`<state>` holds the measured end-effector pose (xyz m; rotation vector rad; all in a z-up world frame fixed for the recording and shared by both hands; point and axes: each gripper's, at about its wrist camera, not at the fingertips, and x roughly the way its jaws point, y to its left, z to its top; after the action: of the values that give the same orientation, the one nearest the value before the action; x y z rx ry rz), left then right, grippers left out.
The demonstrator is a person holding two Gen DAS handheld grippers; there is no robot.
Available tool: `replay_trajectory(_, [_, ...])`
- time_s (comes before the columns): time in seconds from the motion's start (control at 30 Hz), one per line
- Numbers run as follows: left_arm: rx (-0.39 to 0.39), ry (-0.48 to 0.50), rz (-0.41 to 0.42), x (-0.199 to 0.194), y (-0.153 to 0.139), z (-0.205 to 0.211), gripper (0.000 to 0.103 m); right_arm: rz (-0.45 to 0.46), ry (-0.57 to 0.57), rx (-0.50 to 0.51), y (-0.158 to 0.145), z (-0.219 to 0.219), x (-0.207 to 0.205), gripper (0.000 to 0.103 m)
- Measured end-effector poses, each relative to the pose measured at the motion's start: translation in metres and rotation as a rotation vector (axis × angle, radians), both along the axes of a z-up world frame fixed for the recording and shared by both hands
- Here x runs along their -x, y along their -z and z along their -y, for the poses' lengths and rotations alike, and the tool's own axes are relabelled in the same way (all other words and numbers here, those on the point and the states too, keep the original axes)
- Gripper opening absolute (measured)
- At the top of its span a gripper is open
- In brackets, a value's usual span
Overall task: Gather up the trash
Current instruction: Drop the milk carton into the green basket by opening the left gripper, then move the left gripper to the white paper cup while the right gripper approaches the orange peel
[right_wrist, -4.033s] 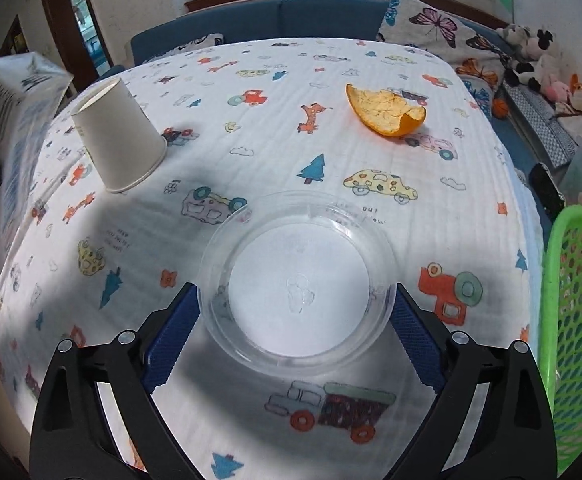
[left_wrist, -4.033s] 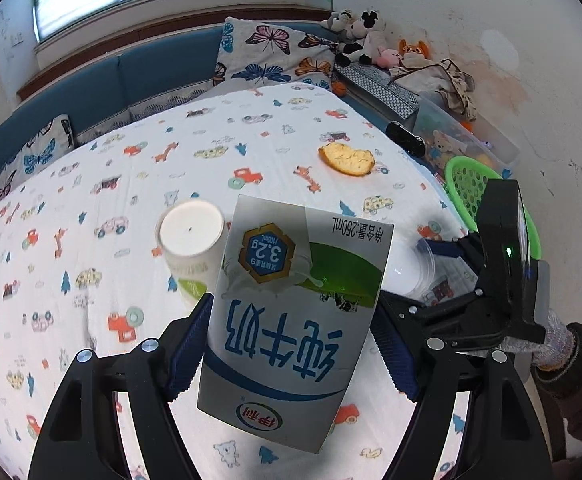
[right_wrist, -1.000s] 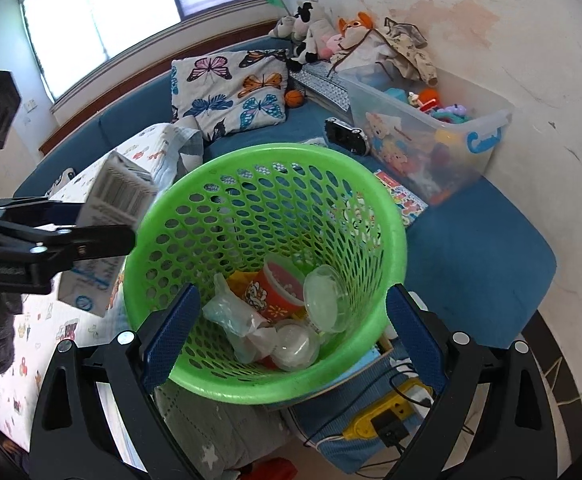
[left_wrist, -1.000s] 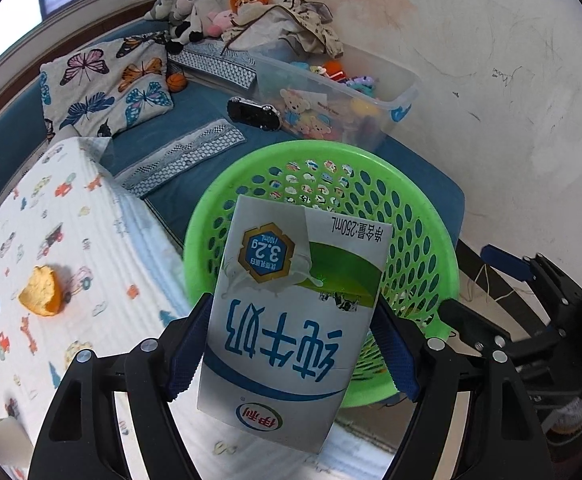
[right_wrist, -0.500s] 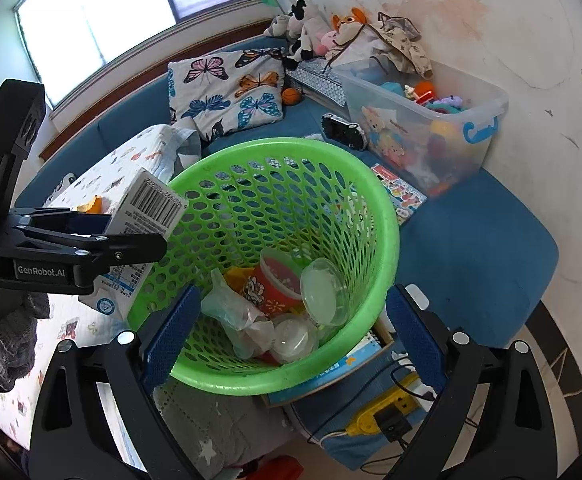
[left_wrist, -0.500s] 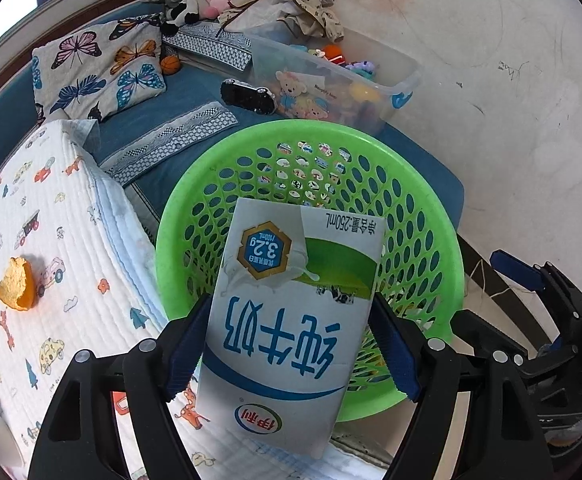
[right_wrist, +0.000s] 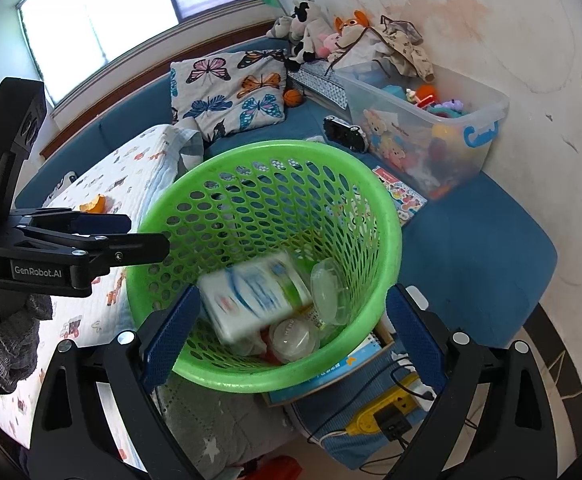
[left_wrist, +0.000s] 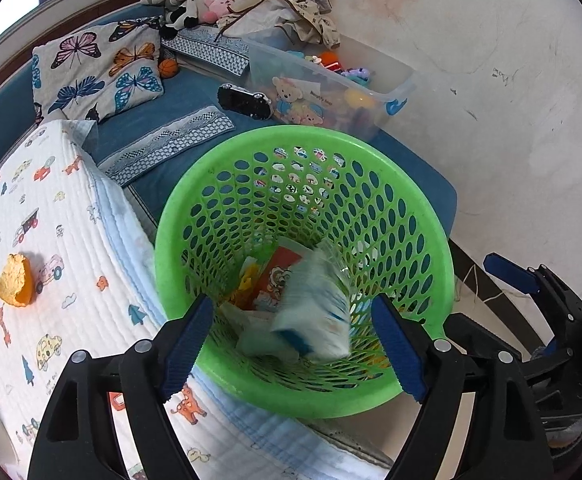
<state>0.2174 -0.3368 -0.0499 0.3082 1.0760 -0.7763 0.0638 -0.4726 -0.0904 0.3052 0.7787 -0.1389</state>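
The milk carton (left_wrist: 315, 312) is blurred, falling inside the green basket (left_wrist: 435, 240), which holds several cups and wrappers. My left gripper (left_wrist: 295, 344) is open and empty above the basket's near rim. In the right wrist view the carton (right_wrist: 255, 296) lies tilted over clear plastic cups in the basket (right_wrist: 383, 208). My right gripper (right_wrist: 291, 332) is open and empty over the basket. An orange peel (left_wrist: 13, 280) lies on the patterned tablecloth (left_wrist: 71, 240).
A clear toy bin (right_wrist: 431, 132) stands by the wall behind the basket. A butterfly pillow (right_wrist: 231, 92) and stuffed animals (right_wrist: 311, 36) sit on the blue bench. A yellow power strip (right_wrist: 387, 416) with cables lies on the floor below.
My left gripper opened and let go of the milk carton, which dropped into the green basket. The right gripper stays open over the basket.
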Motion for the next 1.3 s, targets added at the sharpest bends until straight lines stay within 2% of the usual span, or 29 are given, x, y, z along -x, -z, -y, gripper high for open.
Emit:
replay_trajectory(0.33, [0.057, -0.071, 0.033, 0.006, -0.015, -0.041, 0.079, 0.008, -0.024, 0.015, -0.009, -0.012, -0.001, 0.093])
replay_trajectory(0.63, [0.084, -0.183, 0.069, 0.010, -0.023, -0.102, 0.079, 0.016, -0.093, 0.033, -0.015, -0.043, -0.015, 0.093])
replay_trajectory(0.93, [0.075, -0.333, 0.130, 0.017, -0.026, -0.178, 0.079, 0.011, -0.187, 0.036, -0.014, -0.081, -0.035, 0.093])
replay_trajectory(1.3, [0.049, -0.595, 0.199, 0.025, -0.027, -0.292, 0.079, 0.008, -0.303, 0.043, -0.016, -0.131, -0.063, 0.093])
